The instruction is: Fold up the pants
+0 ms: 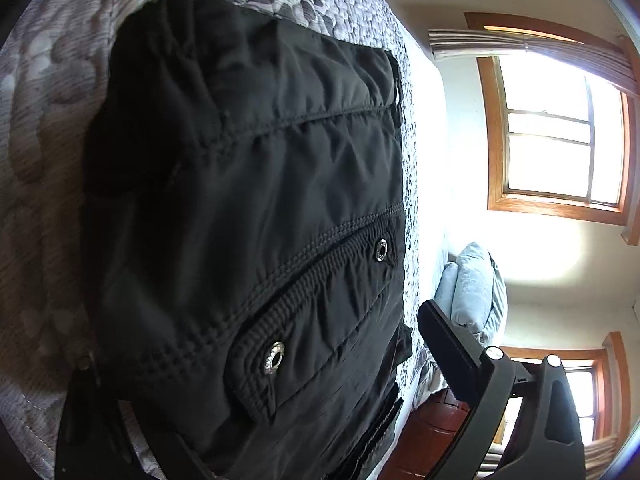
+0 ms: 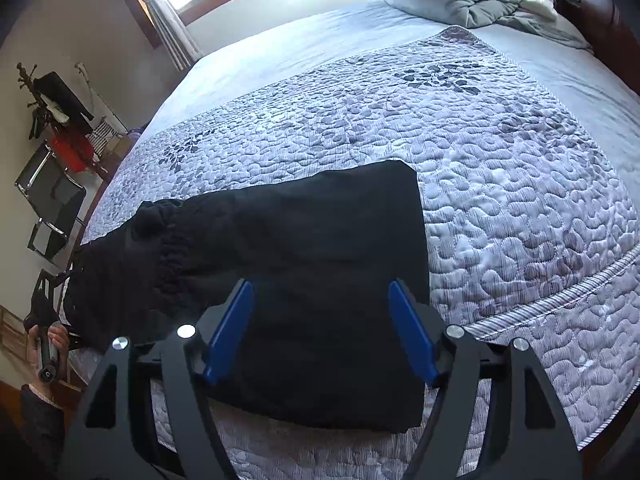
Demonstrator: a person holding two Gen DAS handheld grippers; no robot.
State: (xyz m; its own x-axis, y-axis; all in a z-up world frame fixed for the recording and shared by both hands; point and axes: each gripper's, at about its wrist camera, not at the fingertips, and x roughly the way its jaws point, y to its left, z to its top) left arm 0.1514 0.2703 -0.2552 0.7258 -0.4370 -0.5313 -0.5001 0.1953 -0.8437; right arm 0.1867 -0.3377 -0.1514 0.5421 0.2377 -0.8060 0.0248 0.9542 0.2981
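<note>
While the right gripper (image 2: 320,332) hovers with its blue fingers (image 2: 230,332) spread wide and nothing pinched between them, the black pants (image 2: 288,280) lie directly beneath and ahead of the tips — a folded bundle on the quilted bedspread (image 2: 500,200). Out at the far left of that view, the left gripper (image 1: 256,400) straddles the waistband end; one finger (image 1: 448,352) stands clear off the pants' edge, the other sits low beside the cloth, so it appears released, gripping nothing. From here the slick fabric could slump open if either finger drags a layer on leaving — the top fold looks loose. Seen from the right wrist, the bundle's long axis runs crosswise, waistband leftward, folded edge rightward.
</note>
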